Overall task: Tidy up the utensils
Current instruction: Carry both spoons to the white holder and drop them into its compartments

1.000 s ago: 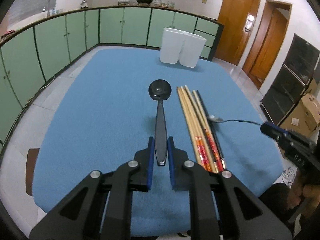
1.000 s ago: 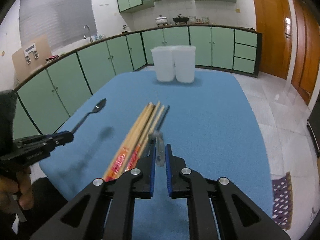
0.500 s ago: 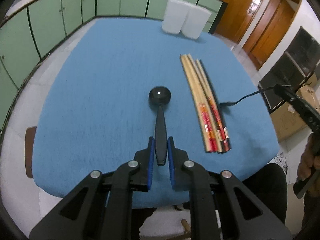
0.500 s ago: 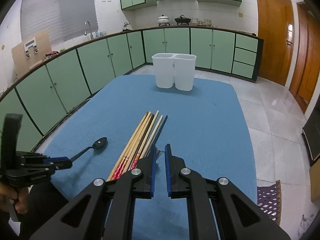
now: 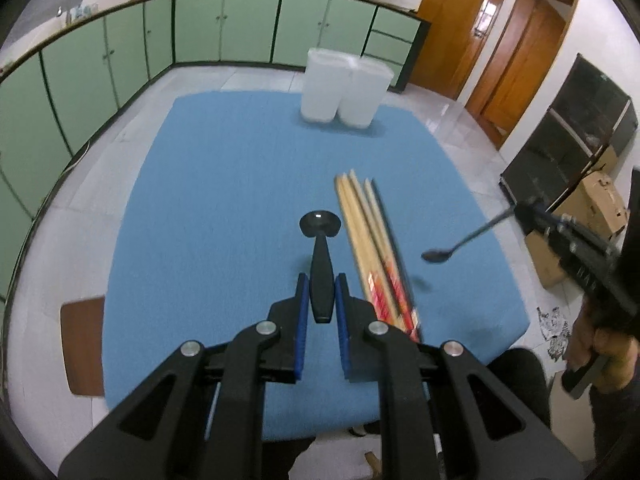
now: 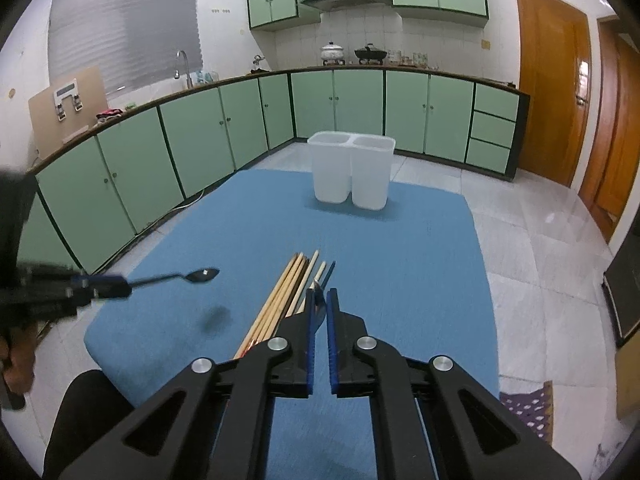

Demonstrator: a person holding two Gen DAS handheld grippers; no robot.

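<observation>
My left gripper (image 5: 320,300) is shut on the handle of a black spoon (image 5: 320,225), held in the air over the blue table (image 5: 224,200). From the right wrist view that gripper (image 6: 120,282) and the black spoon (image 6: 204,275) hang at the left, casting a shadow on the cloth. My right gripper (image 6: 319,308) grips a thin metal spoon (image 6: 319,302) seen end-on, its jaws closing tighter on the handle. In the left wrist view it (image 5: 524,212) holds the metal spoon (image 5: 438,256) above the table's right side. A bundle of chopsticks (image 5: 372,248) (image 6: 288,296) lies between both grippers.
A white twin-compartment holder (image 5: 344,92) (image 6: 352,168) stands at the table's far end. Green cabinets (image 6: 200,128) line the room. A brown stool seat (image 5: 82,344) sits left of the table, and a cardboard box (image 5: 592,204) to its right. A person's hand (image 5: 604,344) holds the right gripper.
Both grippers have risen with their spoons. The metal spoon, which lay beside the chopsticks, now hangs clear of the cloth. The table looks farther away in both views.
</observation>
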